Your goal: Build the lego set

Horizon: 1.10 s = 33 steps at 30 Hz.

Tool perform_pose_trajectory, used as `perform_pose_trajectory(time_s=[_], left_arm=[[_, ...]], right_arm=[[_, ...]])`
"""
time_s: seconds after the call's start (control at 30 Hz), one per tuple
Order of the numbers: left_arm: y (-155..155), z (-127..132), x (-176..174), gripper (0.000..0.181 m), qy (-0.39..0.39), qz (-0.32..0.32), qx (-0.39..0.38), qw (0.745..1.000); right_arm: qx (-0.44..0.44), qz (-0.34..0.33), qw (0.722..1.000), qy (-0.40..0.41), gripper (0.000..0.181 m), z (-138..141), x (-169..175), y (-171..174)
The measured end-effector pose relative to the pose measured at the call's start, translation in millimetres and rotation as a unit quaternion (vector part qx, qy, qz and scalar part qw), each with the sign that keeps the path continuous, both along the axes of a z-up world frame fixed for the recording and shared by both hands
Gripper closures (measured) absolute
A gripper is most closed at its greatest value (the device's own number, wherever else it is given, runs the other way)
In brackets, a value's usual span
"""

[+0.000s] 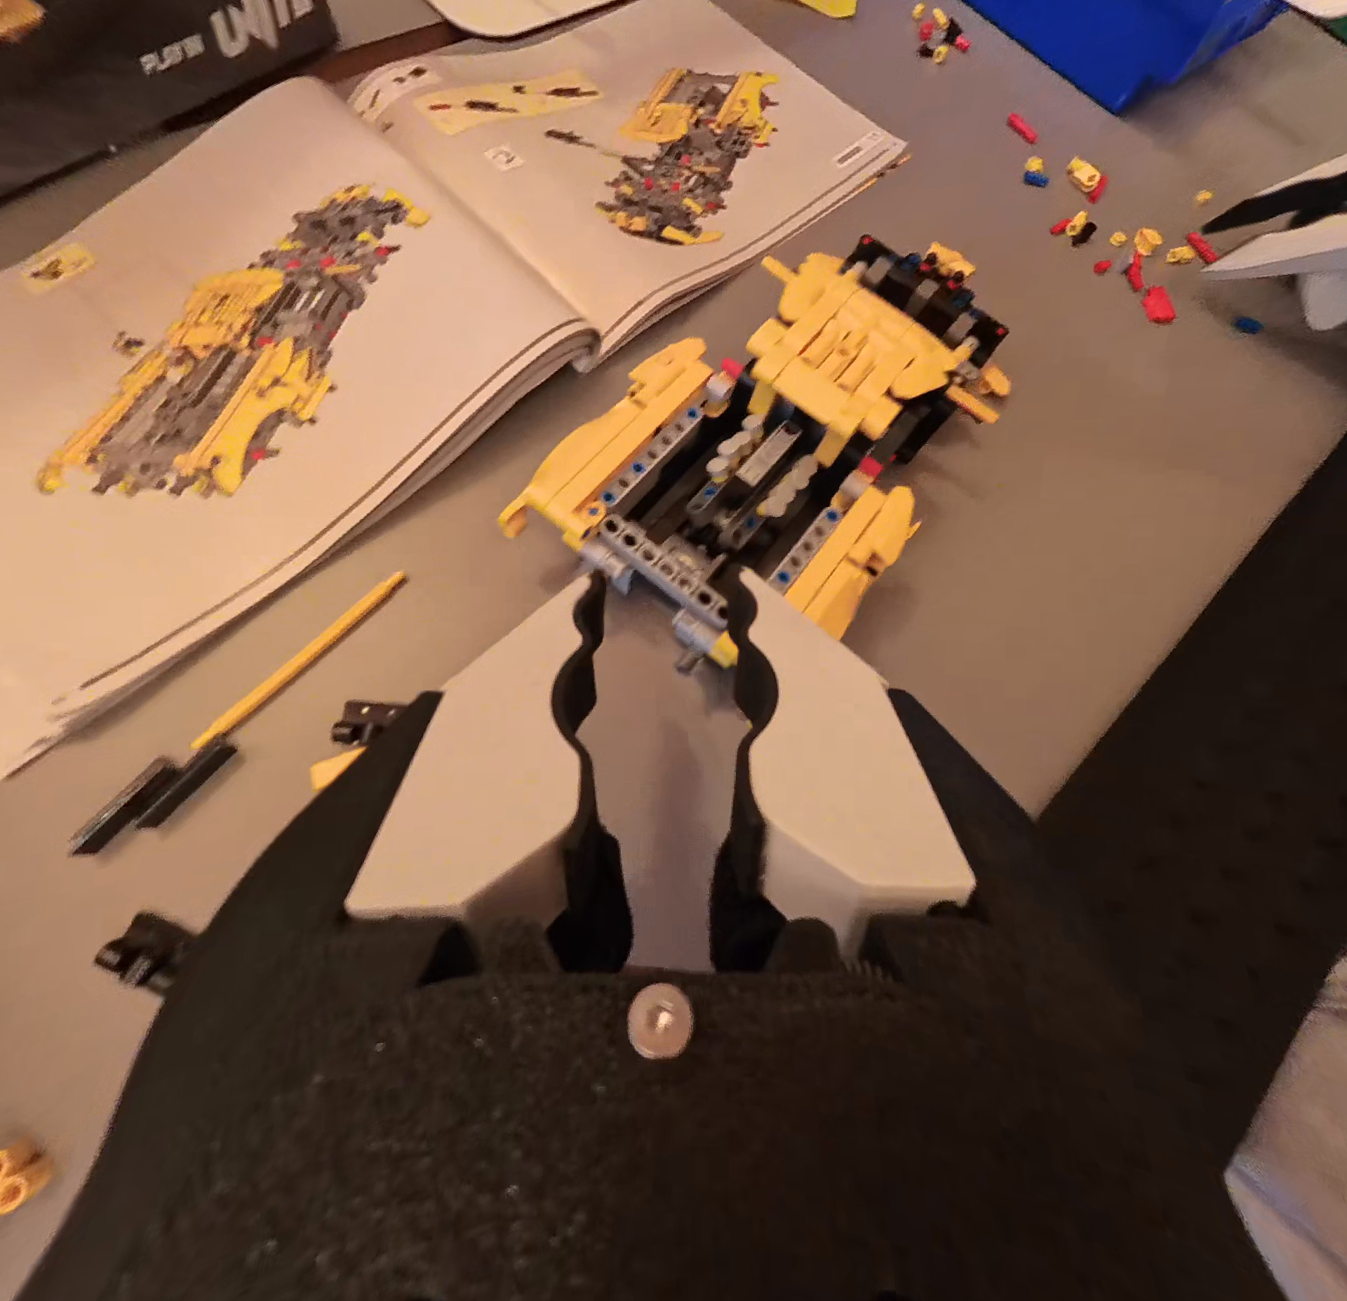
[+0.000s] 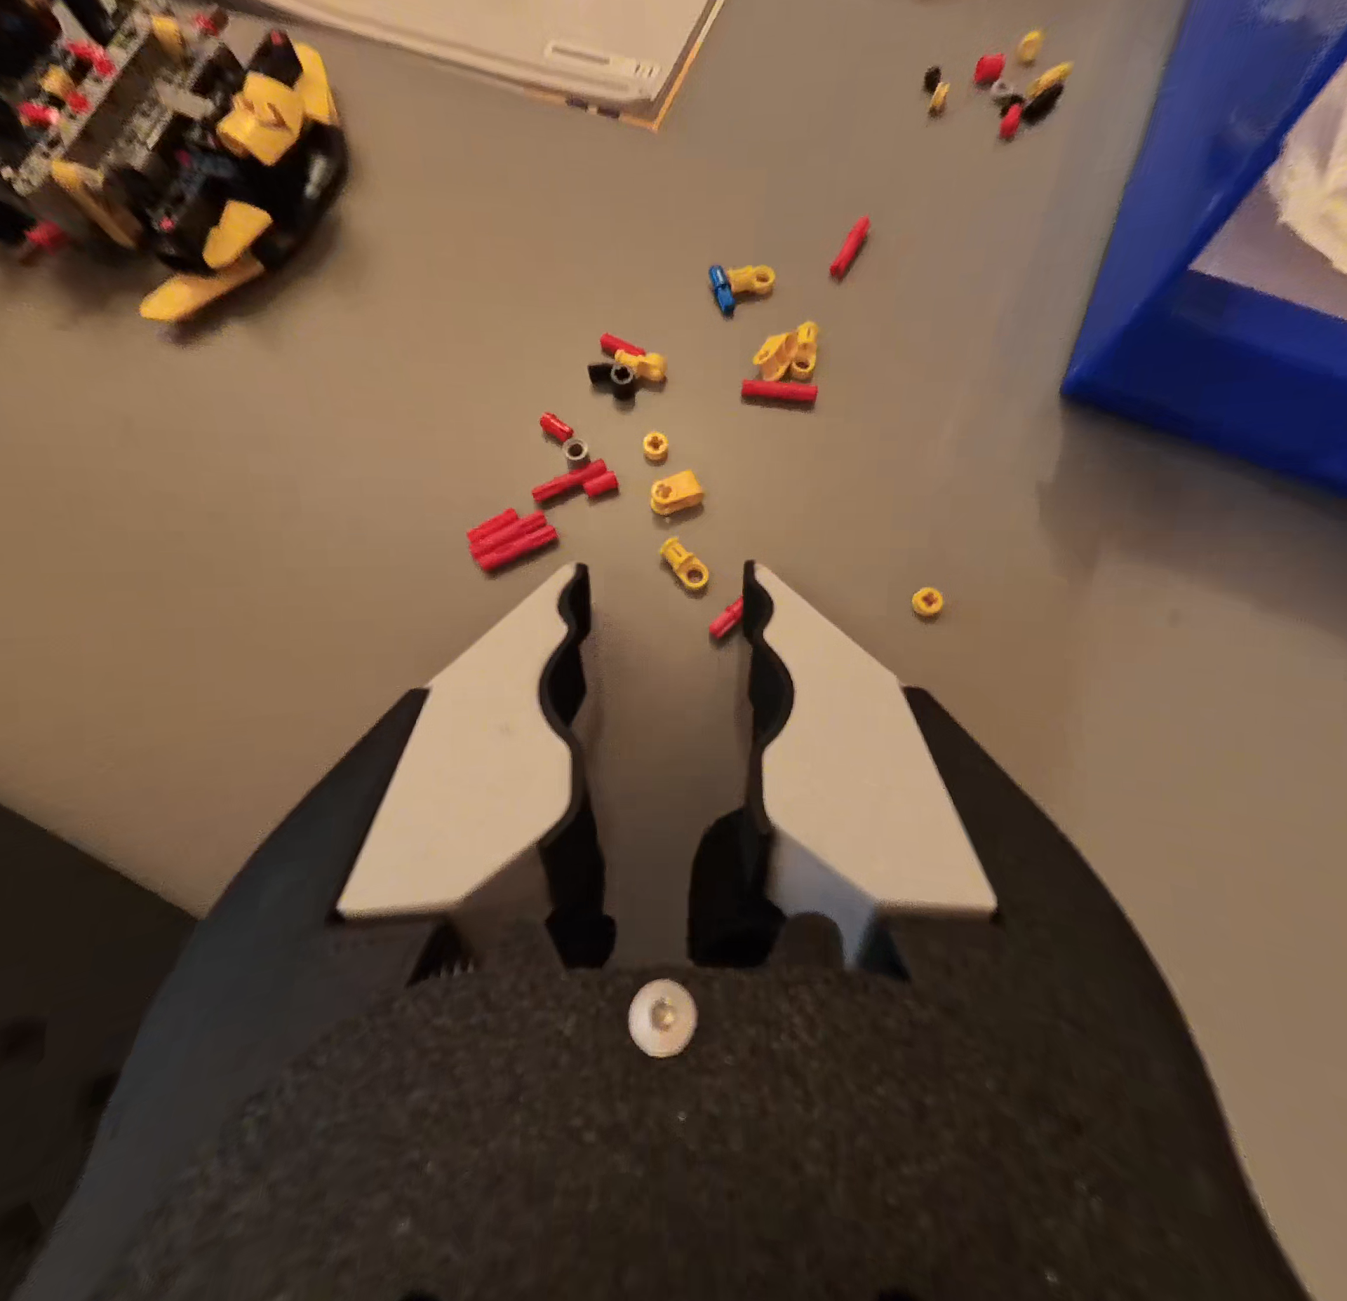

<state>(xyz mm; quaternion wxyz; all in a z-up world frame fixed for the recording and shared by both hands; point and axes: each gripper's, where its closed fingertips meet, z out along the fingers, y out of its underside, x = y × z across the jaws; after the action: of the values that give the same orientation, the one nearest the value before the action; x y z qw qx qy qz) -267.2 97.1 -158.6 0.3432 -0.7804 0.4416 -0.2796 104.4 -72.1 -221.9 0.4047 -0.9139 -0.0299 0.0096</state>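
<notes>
A partly built yellow, black and grey lego vehicle (image 1: 772,435) lies on the grey table; it also shows in the right wrist view (image 2: 182,158) at the top left. My left gripper (image 1: 663,596) is open, its tips on either side of the grey holed beam (image 1: 656,566) at the model's near end. My right gripper (image 2: 665,588) is open and empty, low over scattered loose pieces (image 2: 656,450). A small yellow connector (image 2: 685,563) lies just ahead between its tips, and a red pin (image 2: 725,617) lies against its right finger. The right gripper also shows in the left wrist view (image 1: 1275,231).
An open instruction booklet (image 1: 291,319) lies left of the model, its corner also in the right wrist view (image 2: 510,20). A blue bin (image 2: 1203,282) stands at the right. A yellow rod (image 1: 306,654) and black pieces (image 1: 153,792) lie at the near left. The table edge (image 1: 1137,719) runs at the right. From my left tips it is roughly 12 centimeters to the yellow rod (image 1: 306,654); from my right, 50 centimeters.
</notes>
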Motion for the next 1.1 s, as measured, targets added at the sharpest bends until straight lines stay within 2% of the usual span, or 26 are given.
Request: perform_pose_trajectory(time_s=[0.2,0.3,0.43,0.47,0.5,0.6,0.67,0.73,0.83,0.93,1.0,1.1], left_arm=[[-19.2,8.8,19.0,0.148,0.017,-0.017,0.015,1.000],[-24.4,8.2,21.4,0.148,0.026,-0.018,0.017,0.999],[-26.1,10.0,18.8,0.148,0.030,-0.011,0.022,0.999],[-26.2,10.7,17.6,0.148,0.029,-0.009,0.020,0.999],[-26.4,11.0,16.4,0.148,0.028,-0.007,0.018,0.999],[-24.8,10.6,11.8,0.148,0.030,-0.001,0.017,0.999],[-23.3,9.7,9.1,0.148,0.033,0.002,0.017,0.999],[-22.2,9.4,7.2,0.148,0.032,0.005,0.017,0.999],[-22.2,8.9,6.0,0.148,0.028,0.008,0.014,0.999],[-23.0,5.7,3.4,0.148,0.034,0.008,0.016,0.999],[-22.7,2.7,0.9,0.148,0.039,0.009,0.016,0.999],[-22.7,1.4,-1.3,0.148,0.036,0.013,0.012,0.999]], right_arm=[[0.011,0.072,0.997,-0.021,0.151,3.9,-1.6,16.7],[-0.017,0.091,0.996,0.000,0.151,-4.5,-3.1,23.8],[-0.012,0.105,0.994,-0.011,0.171,-3.0,1.9,28.2],[-0.010,0.115,0.993,-0.020,0.181,0.1,1.6,28.2],[-0.001,0.120,0.992,-0.024,0.181,6.9,-0.9,29.9],[0.030,0.173,0.984,-0.007,0.181,31.3,-39.3,35.4],[0.014,0.186,0.982,-0.041,0.181,29.0,-55.4,36.7],[0.029,0.160,0.983,-0.088,0.181,31.3,-50.7,40.7],[0.055,0.080,0.987,-0.130,0.178,35.3,-17.6,45.7],[-0.020,0.090,0.993,-0.072,0.156,13.9,-17.9,42.7],[-0.034,0.106,0.993,-0.027,0.154,8.5,-24.8,44.7],[-0.043,0.105,0.994,-0.003,0.155,6.6,-20.2,48.4]])
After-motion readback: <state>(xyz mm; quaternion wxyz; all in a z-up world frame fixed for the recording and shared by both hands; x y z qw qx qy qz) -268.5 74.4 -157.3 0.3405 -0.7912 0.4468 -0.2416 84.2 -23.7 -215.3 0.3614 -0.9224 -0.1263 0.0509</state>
